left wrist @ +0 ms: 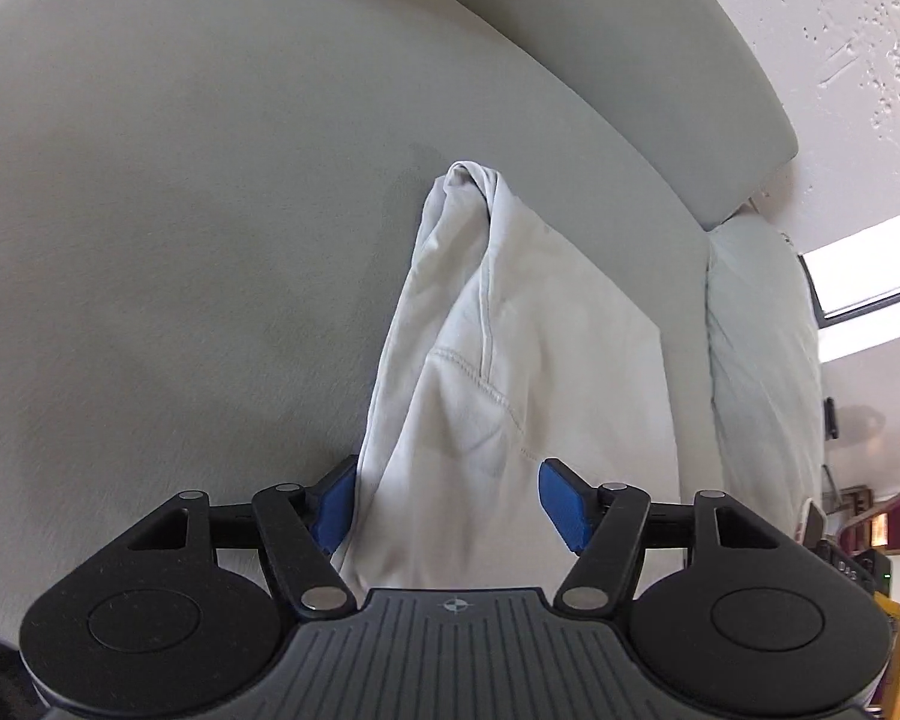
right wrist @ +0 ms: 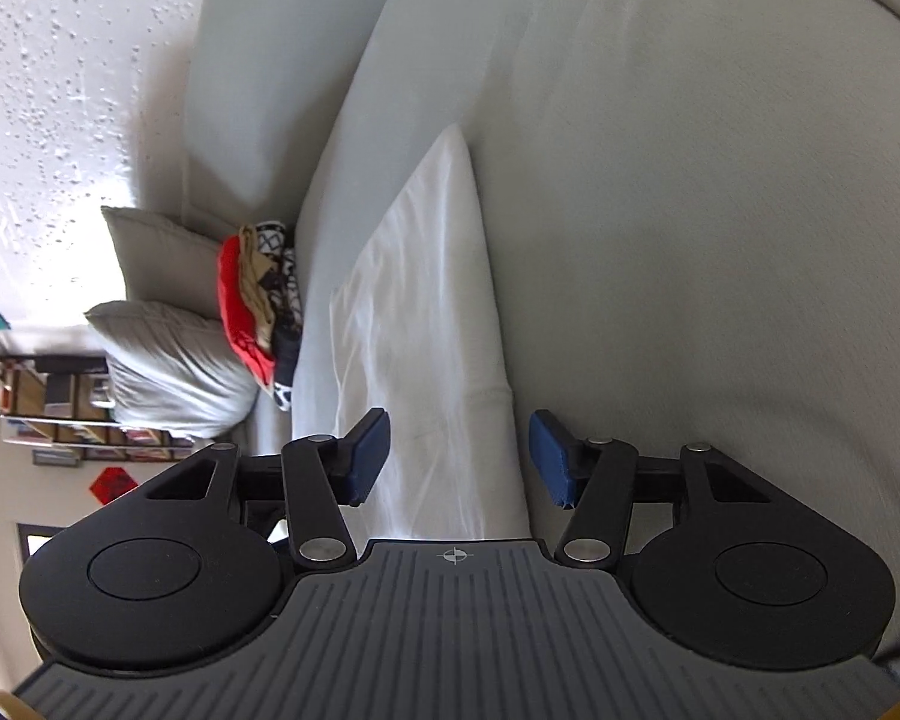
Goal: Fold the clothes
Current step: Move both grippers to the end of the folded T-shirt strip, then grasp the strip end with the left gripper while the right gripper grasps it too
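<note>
On the grey sofa seat cushion [left wrist: 180,240] a white garment [left wrist: 510,360] is laid out flat, and it is seen from both wrist cameras. From the left wrist view, the garment is shown as a long folded shape with a stitched seam running across it and a bunched, narrow end at its far tip, close to the sofa backrest [left wrist: 600,48]. The left gripper [left wrist: 450,501] is held with its jaws spread apart, one blue pad [left wrist: 335,501] at the garment's left edge and the other over the cloth near its right side; whether the pads touch the fabric cannot be told. A pale cushion [left wrist: 762,360] is seen beyond the garment's right edge.

From the right wrist view, the same white garment [right wrist: 426,312] is seen as a smooth, tapering panel lying along the seat cushion [right wrist: 720,240]. The right gripper [right wrist: 459,456] is likewise held wide, its blue fingers [right wrist: 369,450] set on either side of the garment's near end, with nothing clamped between them. Farther along the sofa, a stack of folded clothes [right wrist: 261,300] in red, tan and black-and-white print is leaned against two grey pillows [right wrist: 168,360]. A textured white wall [right wrist: 60,90] and a shelf unit [right wrist: 48,396] are visible behind the pillows
</note>
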Tool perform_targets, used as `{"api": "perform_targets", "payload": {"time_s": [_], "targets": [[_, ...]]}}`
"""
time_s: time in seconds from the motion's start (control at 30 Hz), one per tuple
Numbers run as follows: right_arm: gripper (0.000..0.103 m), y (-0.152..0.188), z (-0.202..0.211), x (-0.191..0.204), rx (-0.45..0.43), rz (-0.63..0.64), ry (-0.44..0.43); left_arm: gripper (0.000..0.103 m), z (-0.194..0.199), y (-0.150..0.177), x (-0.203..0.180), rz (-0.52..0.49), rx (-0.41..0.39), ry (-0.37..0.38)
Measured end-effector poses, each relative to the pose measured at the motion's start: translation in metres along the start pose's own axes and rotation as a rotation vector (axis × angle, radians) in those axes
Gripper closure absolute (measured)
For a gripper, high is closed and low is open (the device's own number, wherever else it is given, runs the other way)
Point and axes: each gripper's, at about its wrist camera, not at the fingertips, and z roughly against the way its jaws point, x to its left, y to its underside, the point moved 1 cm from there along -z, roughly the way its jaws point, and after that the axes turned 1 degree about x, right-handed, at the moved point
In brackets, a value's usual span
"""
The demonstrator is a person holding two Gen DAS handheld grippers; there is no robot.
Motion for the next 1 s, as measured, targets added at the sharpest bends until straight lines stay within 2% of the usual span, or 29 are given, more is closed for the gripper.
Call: {"api": "perform_targets", "payload": {"time_s": [0.17, 0.3, 0.43, 0.47, 0.5, 0.57, 0.6, 0.63, 0.67, 0.73, 0.83, 0.93, 1.0], "targets": [[0.046, -0.013, -0.024, 0.008, -0.038, 0.026, 0.038, 0.039, -0.014, -0.017, 0.005, 0.040, 0.037, 0.045], [0.055, -0.023, -0.043, 0.015, -0.070, 0.048, 0.070, 0.040, -0.030, -0.029, 0.000, 0.037, 0.044, 0.062], [0.058, -0.034, -0.062, 0.022, -0.101, 0.070, 0.103, 0.043, -0.046, -0.036, -0.003, 0.077, 0.030, 0.093], [0.072, -0.036, -0.066, 0.024, -0.109, 0.075, 0.111, 0.045, -0.050, -0.037, -0.004, 0.085, 0.026, 0.099], [0.097, -0.039, -0.071, 0.026, -0.117, 0.080, 0.119, 0.046, -0.050, -0.036, -0.008, 0.073, 0.025, 0.087], [0.099, -0.026, -0.054, 0.037, -0.155, 0.139, 0.125, 0.056, -0.051, -0.035, -0.016, 0.048, 0.024, 0.063], [0.098, -0.018, -0.043, 0.044, -0.175, 0.172, 0.127, 0.070, -0.051, -0.033, -0.019, 0.047, 0.028, 0.049], [0.097, -0.010, -0.033, 0.050, -0.196, 0.205, 0.128, 0.079, -0.050, -0.031, -0.022, 0.046, 0.019, 0.024], [0.097, -0.002, -0.023, 0.056, -0.216, 0.237, 0.130, 0.082, -0.049, -0.029, -0.026, 0.044, 0.011, -0.001], [0.097, 0.014, -0.002, 0.069, -0.257, 0.303, 0.134, 0.090, -0.043, -0.020, -0.041, -0.005, -0.028, -0.061], [0.097, 0.037, 0.030, 0.088, -0.318, 0.401, 0.139, 0.093, -0.027, -0.001, -0.082, -0.190, -0.132, -0.176], [0.097, 0.061, 0.061, 0.108, -0.378, 0.499, 0.144, 0.093, 0.000, 0.035, -0.124, -0.350, -0.257, -0.216], [0.097, 0.077, 0.082, 0.121, -0.419, 0.565, 0.147, 0.094, 0.020, 0.063, -0.146, -0.423, -0.341, -0.215]]}}
